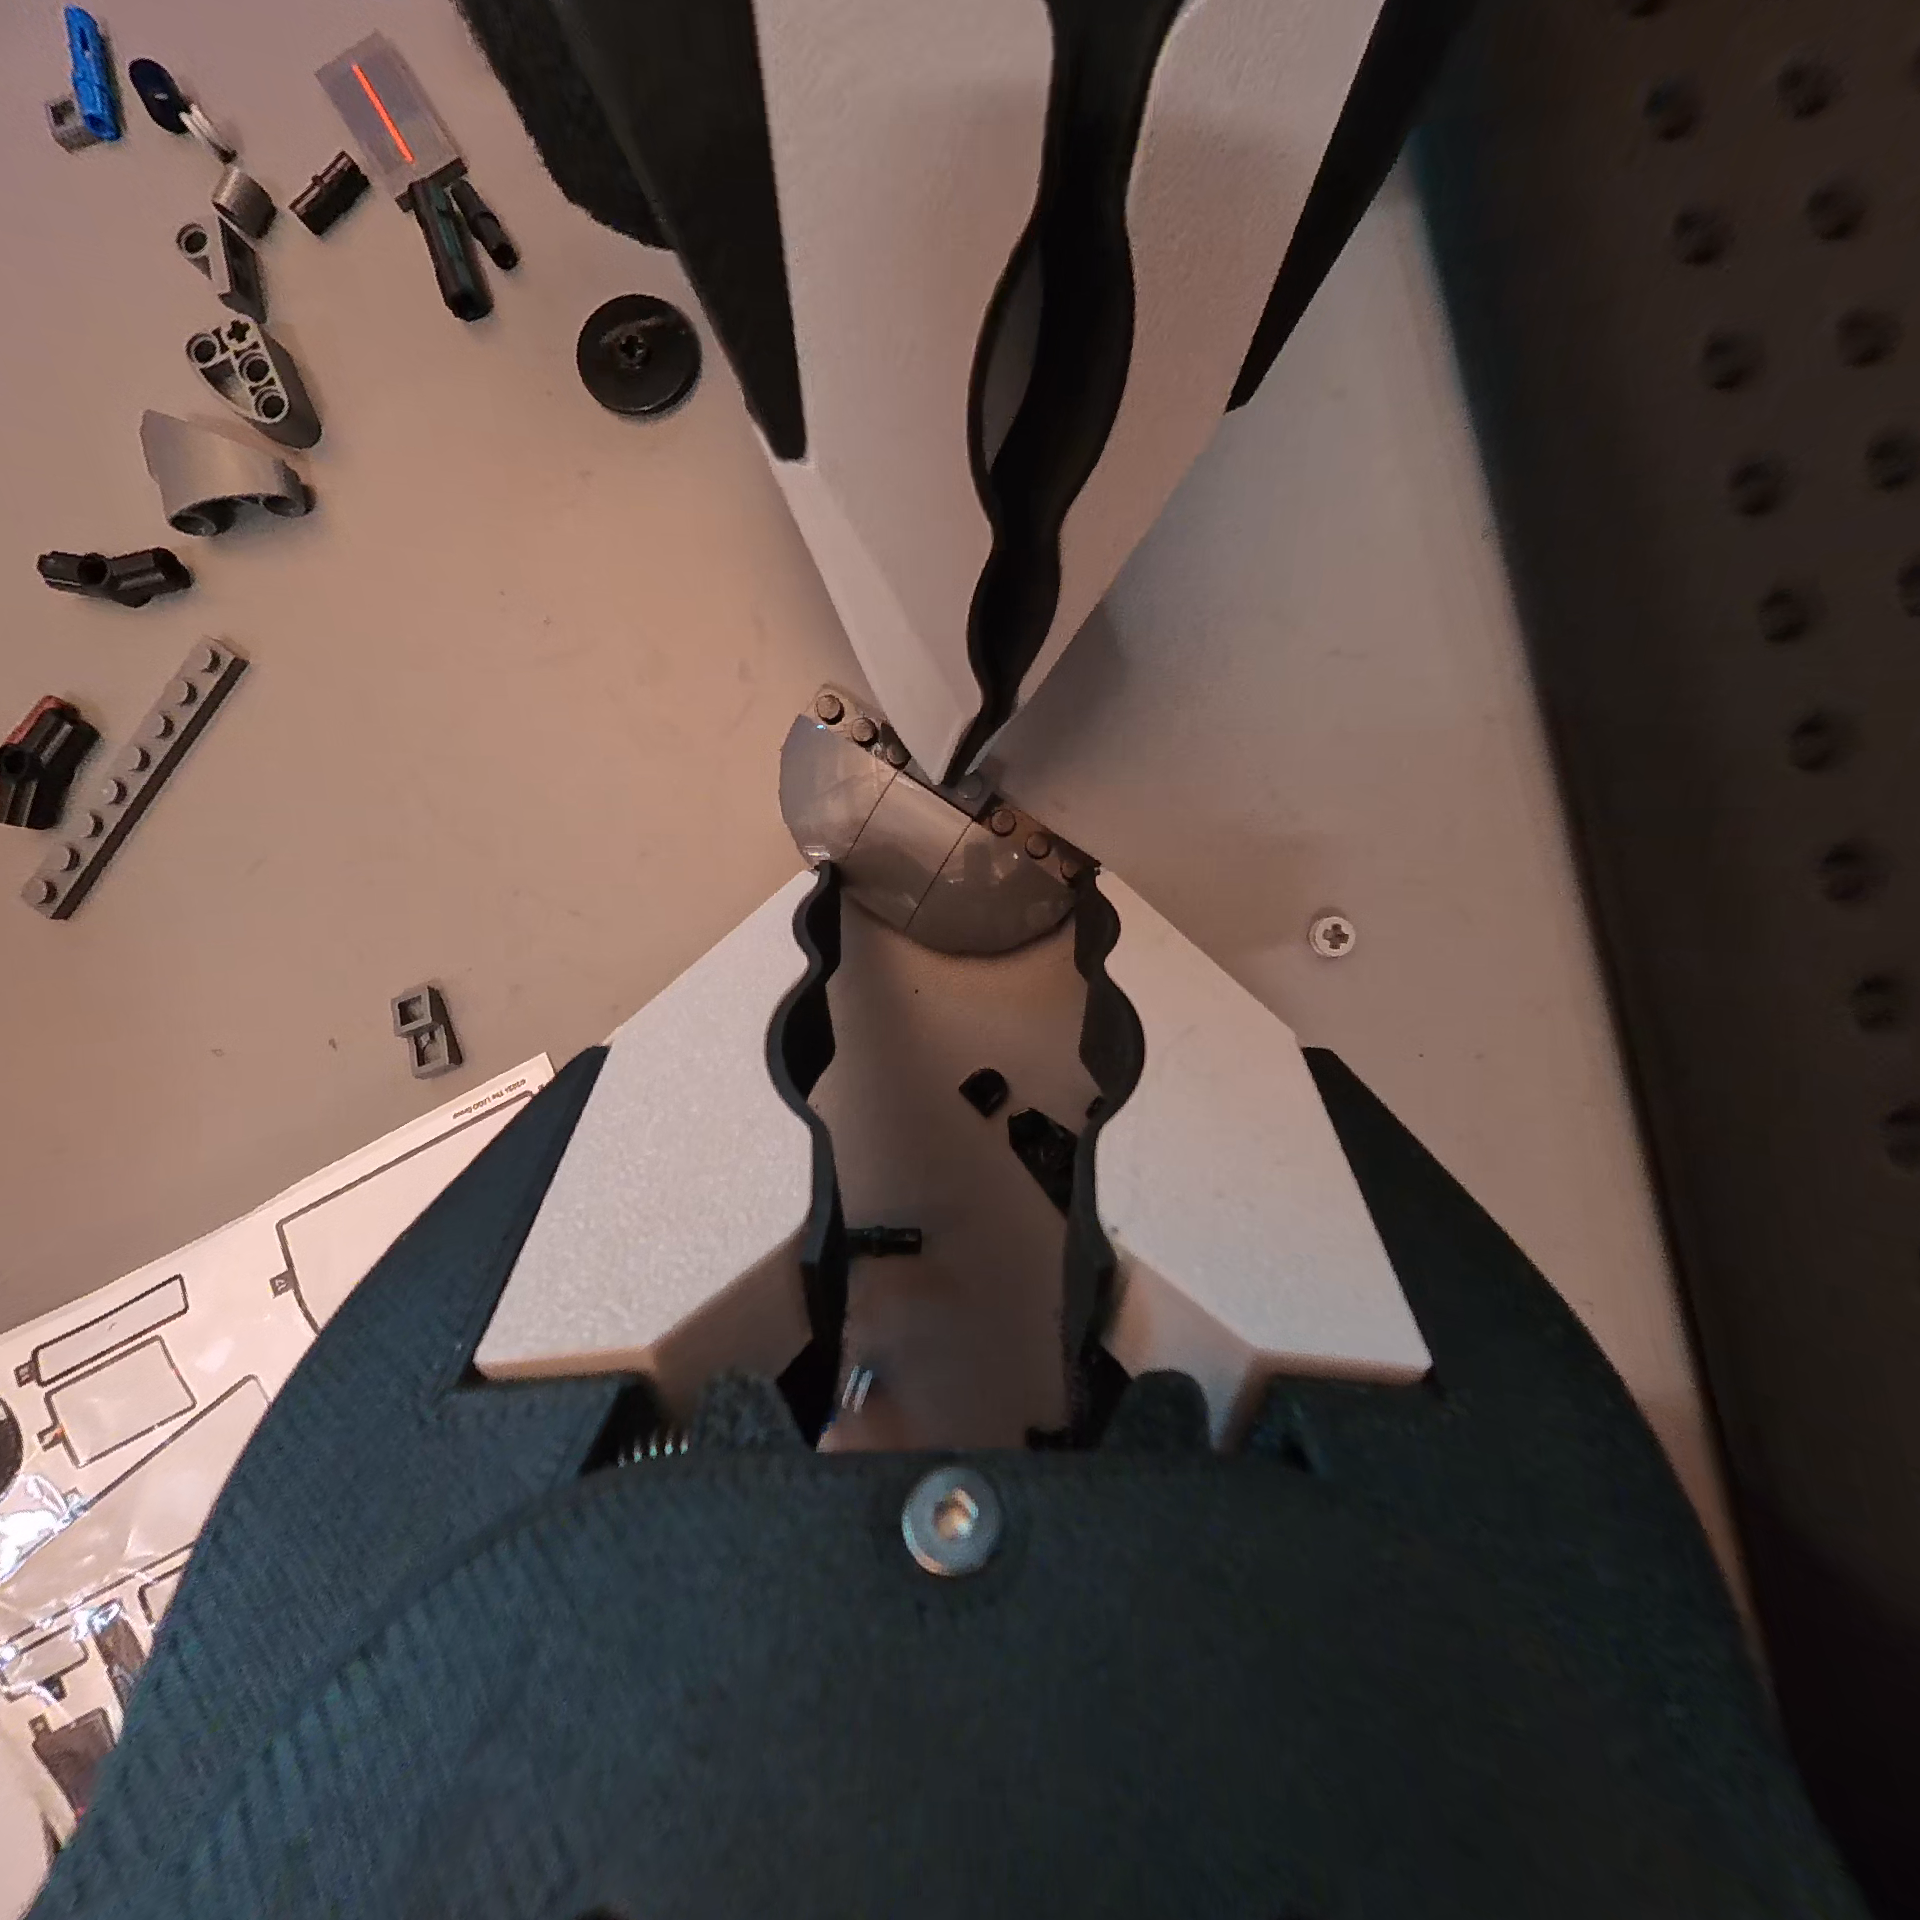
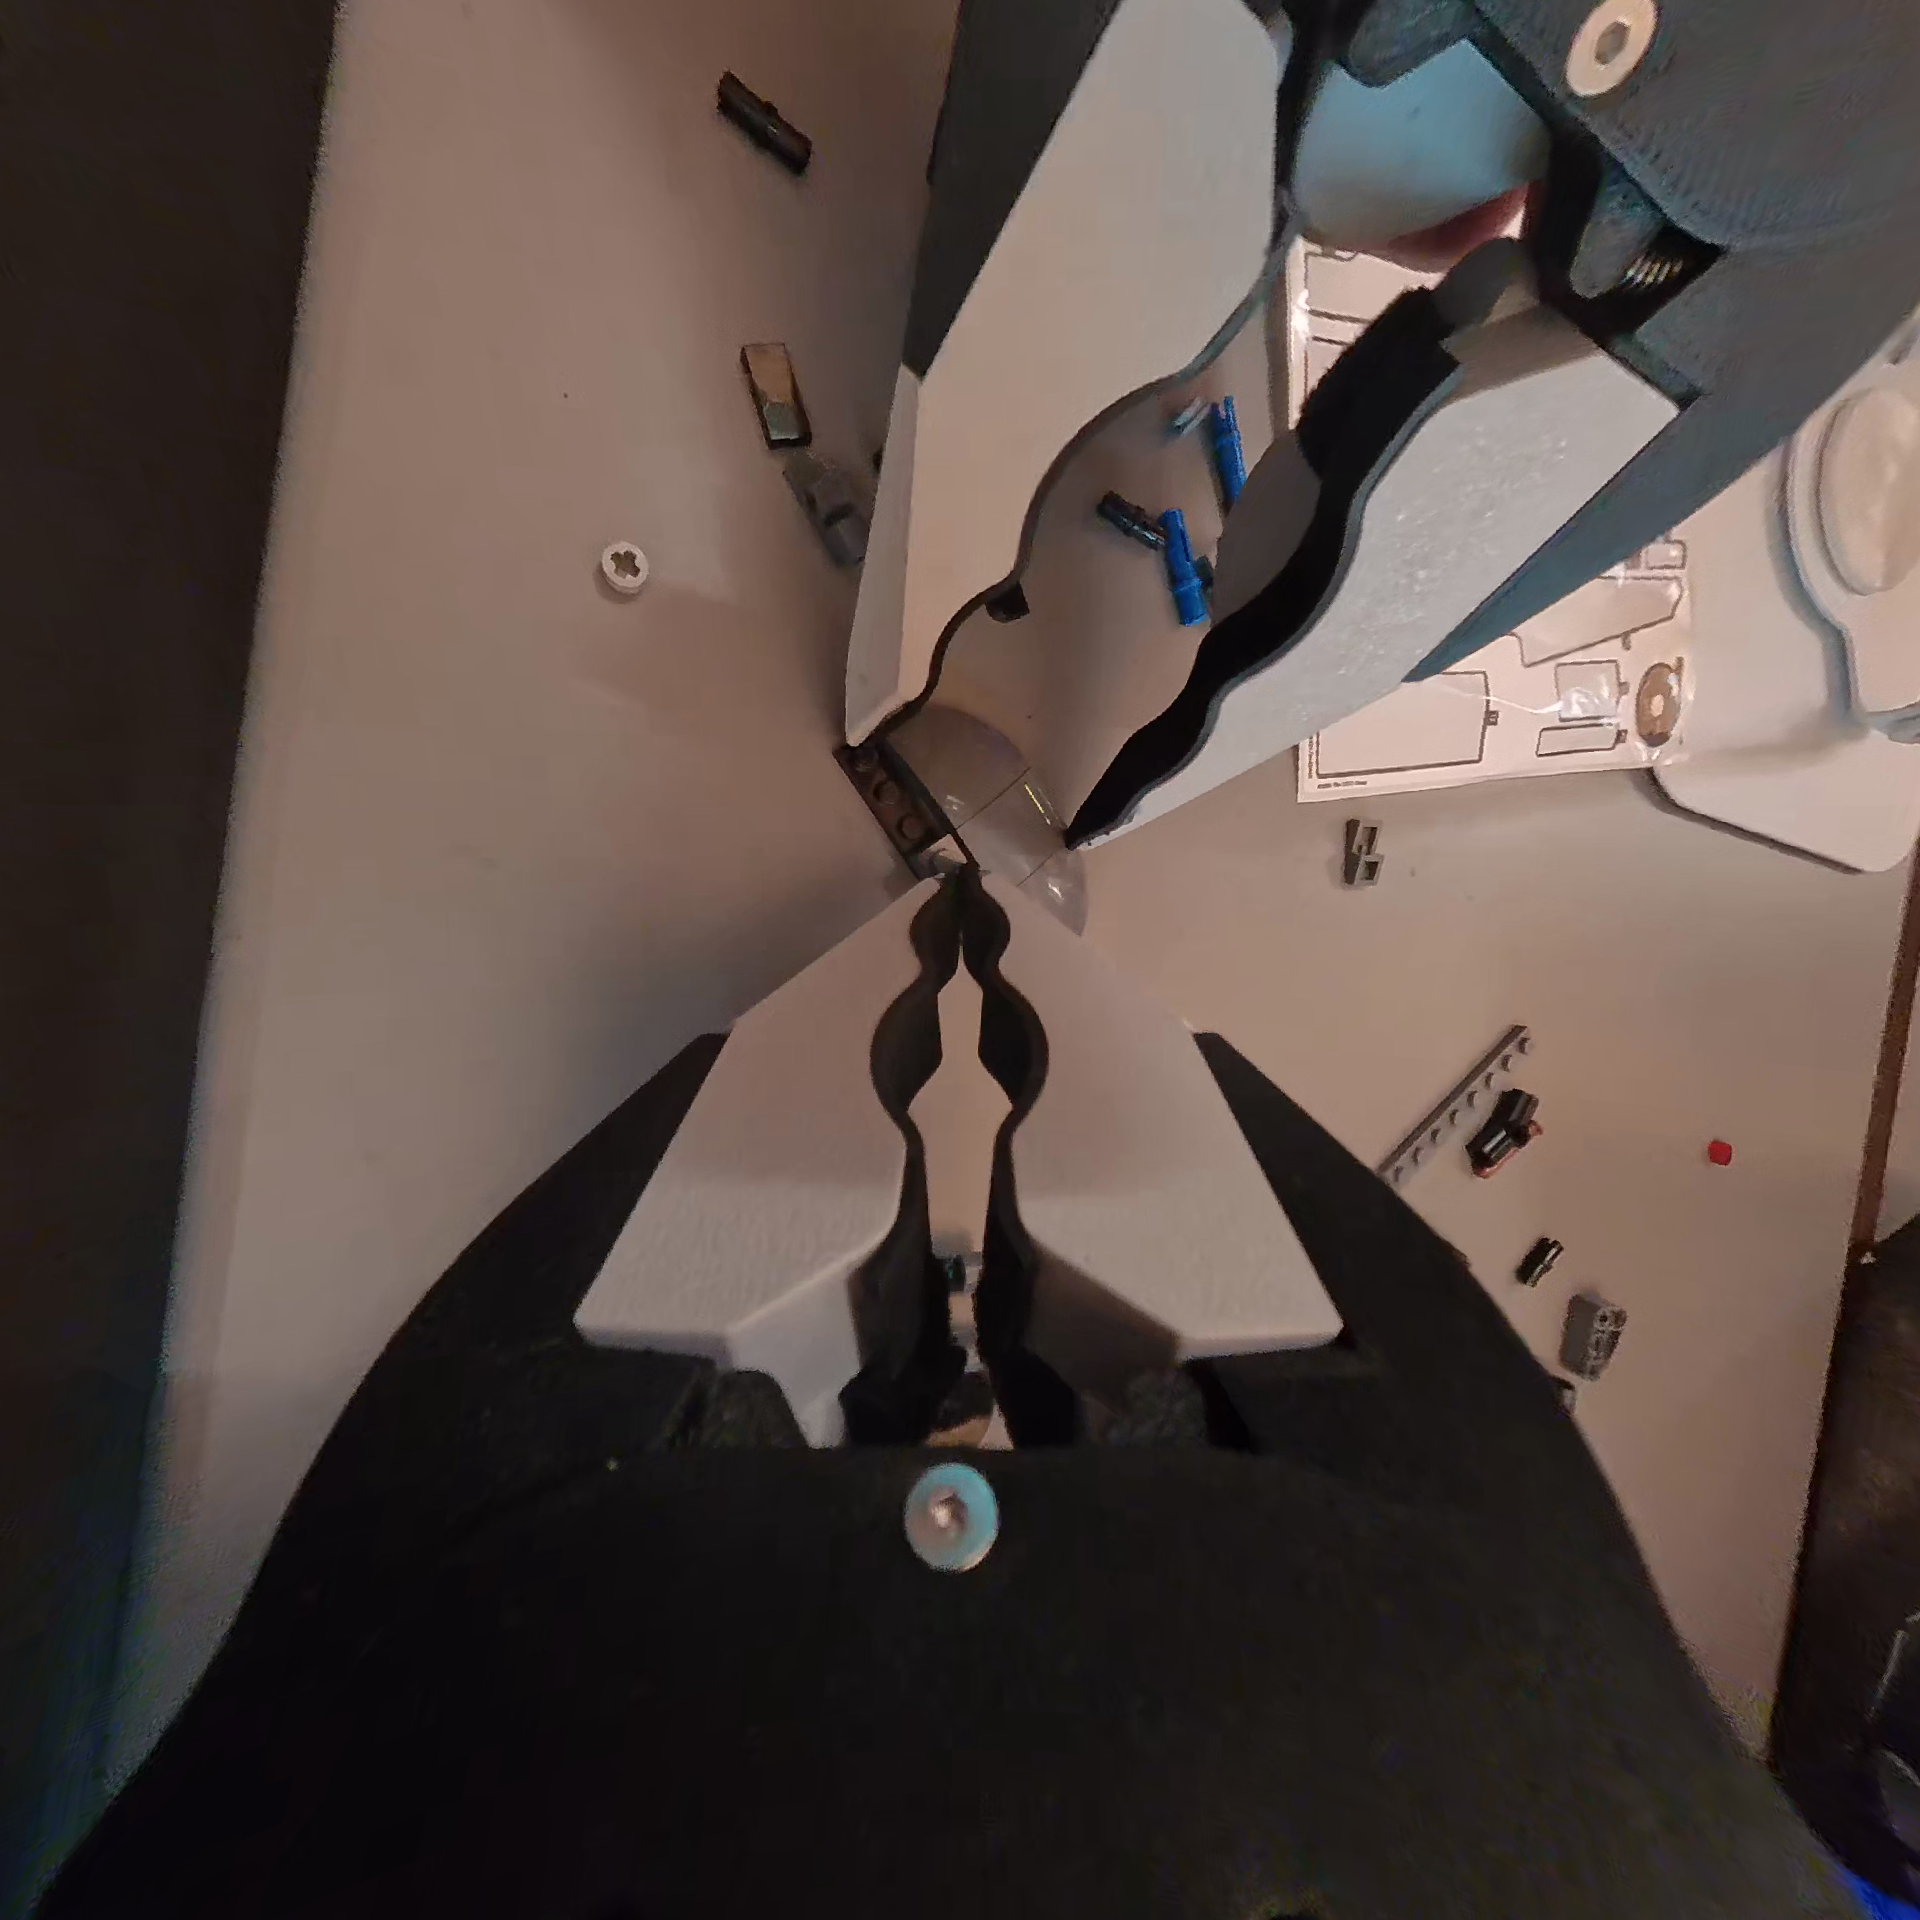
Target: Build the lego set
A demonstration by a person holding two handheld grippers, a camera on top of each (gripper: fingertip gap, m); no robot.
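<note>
My left gripper [image 1: 956,888] is shut on a grey curved lego assembly [image 1: 925,842] with a dark studded plate along its top edge, held above the table. It also shows in the right wrist view [image 2: 961,753], held by the left gripper [image 2: 971,779] coming in from the upper right. My right gripper [image 2: 958,883] is shut at the tips on a small grey piece [image 2: 940,860], which touches the assembly's studded edge. In the left wrist view the right gripper [image 1: 971,769] comes down from above with the small piece [image 1: 979,788] at the studs.
Loose parts lie on the pale table: a long grey plate [image 1: 135,779], a black round dish [image 1: 636,353], a blue piece [image 1: 88,73], blue pins [image 2: 1184,551], a white round piece [image 2: 629,569]. A printed sheet [image 1: 208,1299] lies at the lower left. A dark perforated panel [image 1: 1766,623] stands at the right. The grippers are tip to tip, or close to it.
</note>
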